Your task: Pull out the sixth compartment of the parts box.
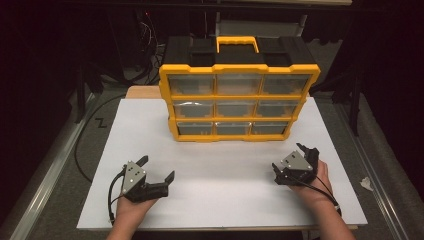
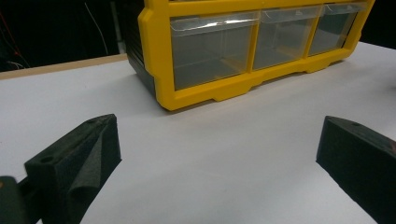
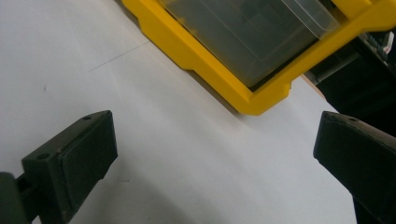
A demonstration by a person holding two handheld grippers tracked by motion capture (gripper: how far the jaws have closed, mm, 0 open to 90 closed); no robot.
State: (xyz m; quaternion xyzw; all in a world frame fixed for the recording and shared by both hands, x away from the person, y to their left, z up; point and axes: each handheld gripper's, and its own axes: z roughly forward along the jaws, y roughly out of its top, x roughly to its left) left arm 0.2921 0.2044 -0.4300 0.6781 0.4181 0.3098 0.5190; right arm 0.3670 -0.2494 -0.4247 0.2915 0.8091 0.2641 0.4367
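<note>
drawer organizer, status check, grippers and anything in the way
Left gripper and right gripper both open, empty, low over the white board. Drawer organizer upright, all drawers shut, untouched. Nothing between grippers and it.

A laboratory or workshop recording station is shown. A plain white board (image 1: 220,195) is laid on the desk (image 1: 142,91), whose wooden edge is seen behind it, and the surroundings are kept dark. Loose cables (image 1: 150,35) are hung at the back, and what appear to be metal frame rails (image 1: 45,165) are seen alongside. A yellow parts organiser (image 1: 239,102) with clear drawers is stood on the board.
</note>
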